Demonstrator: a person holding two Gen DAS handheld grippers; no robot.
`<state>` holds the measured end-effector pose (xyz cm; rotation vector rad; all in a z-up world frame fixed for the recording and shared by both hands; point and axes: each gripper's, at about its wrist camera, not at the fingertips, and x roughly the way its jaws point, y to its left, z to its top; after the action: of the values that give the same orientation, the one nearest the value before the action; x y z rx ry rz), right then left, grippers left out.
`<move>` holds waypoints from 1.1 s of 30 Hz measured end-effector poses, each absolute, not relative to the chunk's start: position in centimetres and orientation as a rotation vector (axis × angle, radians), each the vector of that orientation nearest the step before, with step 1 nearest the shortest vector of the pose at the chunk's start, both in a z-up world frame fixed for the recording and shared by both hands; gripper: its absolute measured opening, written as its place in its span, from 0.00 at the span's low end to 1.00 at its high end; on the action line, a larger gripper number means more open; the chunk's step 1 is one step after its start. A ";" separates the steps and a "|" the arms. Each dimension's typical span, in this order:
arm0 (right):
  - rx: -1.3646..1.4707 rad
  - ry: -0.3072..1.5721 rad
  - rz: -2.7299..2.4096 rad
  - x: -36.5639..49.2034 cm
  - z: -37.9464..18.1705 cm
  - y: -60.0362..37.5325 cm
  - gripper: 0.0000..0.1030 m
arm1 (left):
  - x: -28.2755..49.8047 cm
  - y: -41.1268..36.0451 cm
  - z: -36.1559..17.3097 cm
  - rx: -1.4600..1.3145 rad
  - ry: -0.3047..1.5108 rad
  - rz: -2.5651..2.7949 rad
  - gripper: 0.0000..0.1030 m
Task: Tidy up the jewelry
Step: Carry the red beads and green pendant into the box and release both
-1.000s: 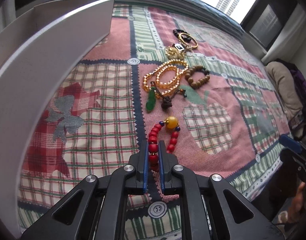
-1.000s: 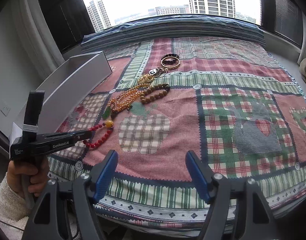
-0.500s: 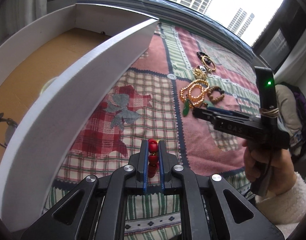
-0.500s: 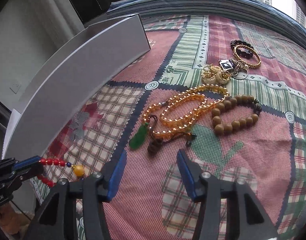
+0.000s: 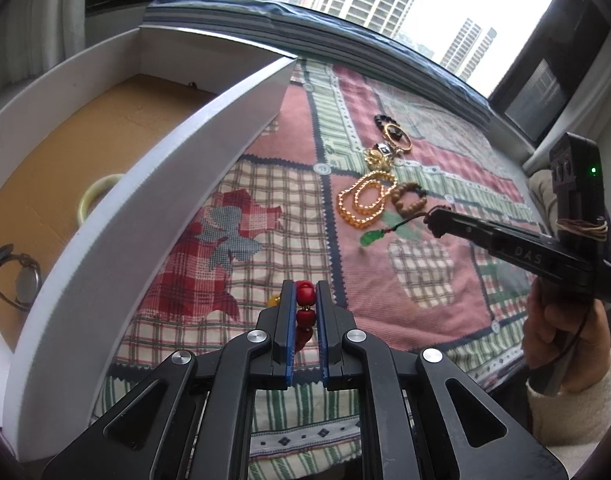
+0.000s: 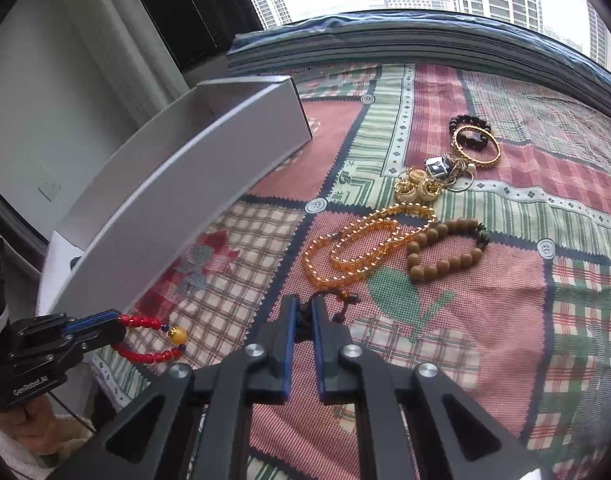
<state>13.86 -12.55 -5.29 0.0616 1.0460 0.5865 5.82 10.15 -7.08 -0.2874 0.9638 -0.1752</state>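
Left gripper (image 5: 305, 312) clamped on red bead bracelet (image 6: 149, 340), loop hanging sideways from fingertips, amber bead outermost, beside white box (image 5: 145, 208). Right gripper (image 6: 301, 320) pinched on dark cord of green pendant (image 5: 371, 237), cord stretched toward fingertips, pendant on quilt (image 5: 425, 300).

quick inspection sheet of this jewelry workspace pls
surface: patchwork quilt, fully covering the top
job's things: red bead bracelet held off the quilt; green pendant on a dark cord; amber bead strand, wooden bead bracelet, gold bangle lying loose
clutter: white box holding a jade bangle and wristwatch
grippers: left gripper shut on red beads; right gripper shut on pendant cord
cables: thin lead under right handle
surroundings: window, towers outside
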 end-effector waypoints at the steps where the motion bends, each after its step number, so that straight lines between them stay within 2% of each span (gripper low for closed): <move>1: 0.064 1.034 0.591 13.5 -4.3 -13.0 0.08 | 5.7 10.1 -6.5 -0.294 0.956 -0.184 0.07; 10: 0.039 0.925 0.643 12.8 3.0 -13.8 0.08 | 4.9 12.2 1.0 -0.349 0.857 -0.226 0.07; 19: 0.012 0.800 0.810 14.5 9.5 -7.0 0.08 | 5.0 19.3 6.9 -0.320 0.711 -0.020 0.07; 25: 0.000 0.792 0.923 17.1 10.2 0.9 0.08 | 6.1 23.6 6.3 -0.295 0.699 0.125 0.07; 33: -0.056 0.945 0.996 22.0 4.3 11.5 0.08 | 10.0 28.4 -0.5 -0.360 0.828 0.235 0.07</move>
<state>21.99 11.52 4.32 -0.0560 0.9449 0.9955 9.97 28.37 -0.47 -0.3601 0.8282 0.2351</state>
